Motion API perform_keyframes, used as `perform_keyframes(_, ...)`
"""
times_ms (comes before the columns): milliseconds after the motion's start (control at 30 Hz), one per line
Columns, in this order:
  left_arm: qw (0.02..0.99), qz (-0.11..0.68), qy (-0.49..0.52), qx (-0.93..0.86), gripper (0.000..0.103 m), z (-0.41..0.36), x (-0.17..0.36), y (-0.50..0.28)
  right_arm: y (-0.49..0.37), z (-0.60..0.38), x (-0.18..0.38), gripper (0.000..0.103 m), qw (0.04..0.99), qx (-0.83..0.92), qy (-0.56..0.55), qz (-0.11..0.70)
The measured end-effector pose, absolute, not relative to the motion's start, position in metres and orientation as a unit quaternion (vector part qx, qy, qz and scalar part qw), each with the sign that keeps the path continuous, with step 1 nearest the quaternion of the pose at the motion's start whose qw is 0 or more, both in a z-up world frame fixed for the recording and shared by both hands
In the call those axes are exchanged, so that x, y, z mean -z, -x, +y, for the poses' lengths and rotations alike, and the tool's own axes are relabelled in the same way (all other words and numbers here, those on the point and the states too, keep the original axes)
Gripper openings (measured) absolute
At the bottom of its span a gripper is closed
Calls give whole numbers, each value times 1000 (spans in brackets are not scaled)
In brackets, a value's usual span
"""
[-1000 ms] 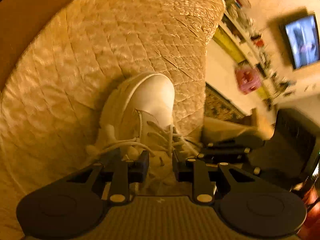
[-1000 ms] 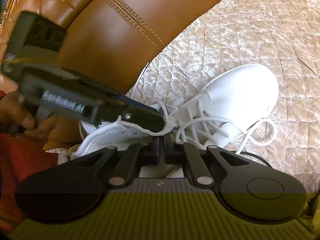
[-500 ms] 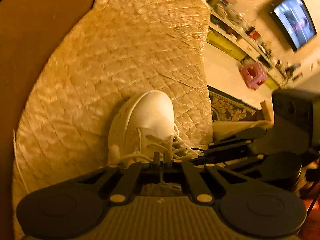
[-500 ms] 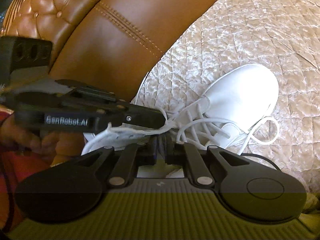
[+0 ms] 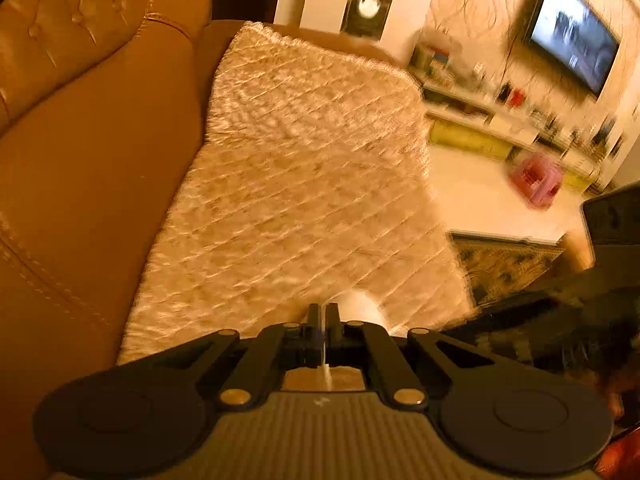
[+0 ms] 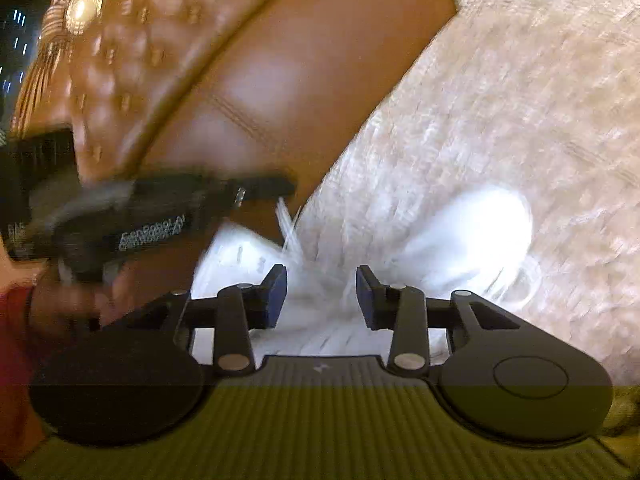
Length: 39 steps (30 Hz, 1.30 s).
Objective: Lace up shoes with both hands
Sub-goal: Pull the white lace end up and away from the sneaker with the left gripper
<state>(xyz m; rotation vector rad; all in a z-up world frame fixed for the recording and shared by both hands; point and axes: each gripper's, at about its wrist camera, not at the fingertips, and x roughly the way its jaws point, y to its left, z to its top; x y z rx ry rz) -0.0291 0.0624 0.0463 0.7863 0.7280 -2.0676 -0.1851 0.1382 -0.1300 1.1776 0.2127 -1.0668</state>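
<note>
A white shoe [image 6: 480,232] lies on the quilted beige cover [image 6: 520,100], toe to the right. In the left wrist view only its toe [image 5: 360,302] shows past my left gripper [image 5: 322,320]. That gripper is shut on a thin white lace [image 5: 326,364]. In the right wrist view the left gripper [image 6: 280,190] hangs above the shoe's heel end, with the lace [image 6: 286,220] running taut from its tip down to the shoe. My right gripper [image 6: 322,292] is low over the laced middle, its jaws opening, and nothing is pressed between the pads. Both views are blurred.
A brown leather sofa back [image 6: 280,60] rises behind the cover. A hand and red sleeve [image 6: 16,320] hold the left gripper. Beyond the cover's edge are a floor with a patterned rug [image 5: 504,264] and a pink box [image 5: 538,180], and a wall TV [image 5: 572,36].
My left gripper closed on the lace and rose, pulling it up away from the shoe. The right gripper's jaws, shut before, have spread apart.
</note>
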Motion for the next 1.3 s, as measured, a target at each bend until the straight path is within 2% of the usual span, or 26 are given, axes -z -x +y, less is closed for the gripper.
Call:
perform_keyframes(100, 389, 298, -275, 827, 0, 53, -62, 27, 207, 131, 120, 44, 706, 467, -533, 16)
perform_keyframes(267, 393, 330, -266, 816, 0, 41, -60, 19, 169, 88, 135, 44, 735, 417, -522, 118)
perform_keyframes(433, 403, 381, -263, 789, 0, 34, -41, -3, 162, 73, 171, 42, 703, 386, -587, 108)
perform_keyframes(467, 402, 388, -265, 785, 3, 32, -37, -7, 161, 71, 175, 26, 698, 381, -595, 113)
perform_keyframes(533, 394, 397, -281, 780, 11, 28, -28, -12, 155, 73, 180, 6, 695, 378, -595, 136)
perform_keyframes(567, 389, 400, -290, 778, 24, 26, -23, -14, 156, 76, 179, 6, 691, 383, -598, 137)
perform_keyframes(633, 365, 419, -308, 772, 39, 23, -11, -19, 160, 85, 177, 6, 683, 390, -606, 124)
perform_keyframes(733, 288, 442, -318, 788, 40, 24, 4, -15, 183, 97, 176, 5, 659, 396, -637, 45)
perform_keyframes(833, 235, 429, -340, 803, 53, 27, 10, 0, 199, 105, 179, 5, 639, 391, -662, -40)
perform_keyframes(867, 231, 423, -349, 803, 54, 28, 12, 4, 204, 107, 181, 5, 632, 385, -668, -71)
perform_keyframes(900, 232, 418, -356, 803, 54, 29, 13, 6, 208, 107, 180, 5, 627, 385, -671, -95)
perform_keyframes(933, 244, 416, -354, 801, 44, 29, 14, 7, 212, 107, 180, 5, 621, 384, -673, -119)
perform_keyframes(967, 265, 418, -347, 797, 11, 26, 16, 6, 215, 106, 178, 5, 621, 379, -672, -140)
perform_keyframes(1000, 284, 427, -325, 795, 5, 22, 15, 1, 217, 106, 176, 5, 623, 371, -671, -159)
perform_keyframes(1100, 332, 404, -238, 819, 6, 14, -20, -11, 216, 109, 150, 5, 653, 351, -643, -194)
perform_keyframes(1300, 406, 167, -126, 890, 3, 33, -140, 7, 232, 122, 74, 7, 724, 323, -542, -279)
